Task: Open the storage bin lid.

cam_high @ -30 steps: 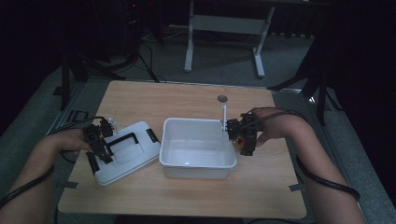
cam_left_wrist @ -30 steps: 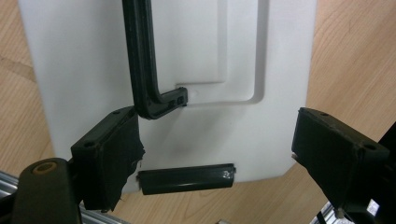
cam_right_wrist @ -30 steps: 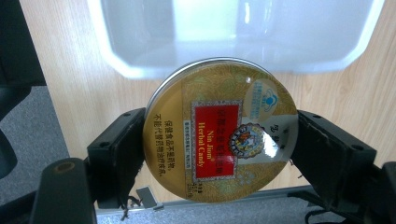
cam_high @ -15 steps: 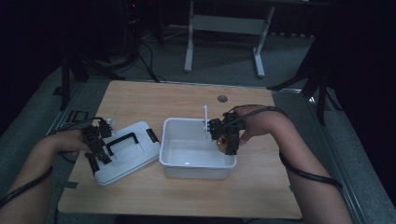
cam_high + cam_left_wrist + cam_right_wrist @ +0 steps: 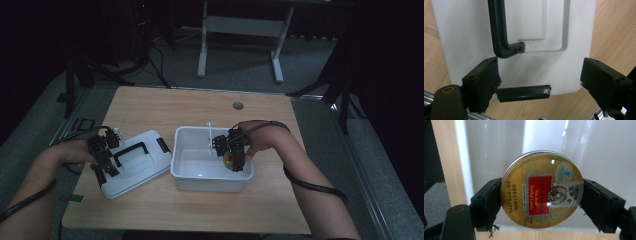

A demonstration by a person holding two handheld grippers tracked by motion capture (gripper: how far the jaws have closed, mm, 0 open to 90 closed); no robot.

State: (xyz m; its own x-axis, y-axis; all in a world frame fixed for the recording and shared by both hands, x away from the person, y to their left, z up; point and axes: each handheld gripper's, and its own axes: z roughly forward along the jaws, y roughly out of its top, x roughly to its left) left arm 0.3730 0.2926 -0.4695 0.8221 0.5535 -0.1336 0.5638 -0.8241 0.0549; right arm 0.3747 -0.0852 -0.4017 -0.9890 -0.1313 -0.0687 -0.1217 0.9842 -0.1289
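My right gripper hangs over the white bin in the middle of the tabletop. It holds a round gold candy tin. The tin sits right between my two black jaws, and each jaw presses on one side of it. So this gripper is closed on the tin. The tin has a red patch with words on it and a small picture next to that. In the right gripper view I see the white inside of the bin behind the tin, so the tin is above the bin and not lying on its bottom. In the high view the tin is near the right end of the bin. A thin white stick stands up from my right gripper.

My left gripper is over the white lid. The lid lies flat on the tabletop just to the left of the bin. My left jaws are spread wide and hold nothing. The near edge of the lid is between them. A black clip sits on that edge, close to one jaw. The lid's black handle is a bit farther up, past the jaws.
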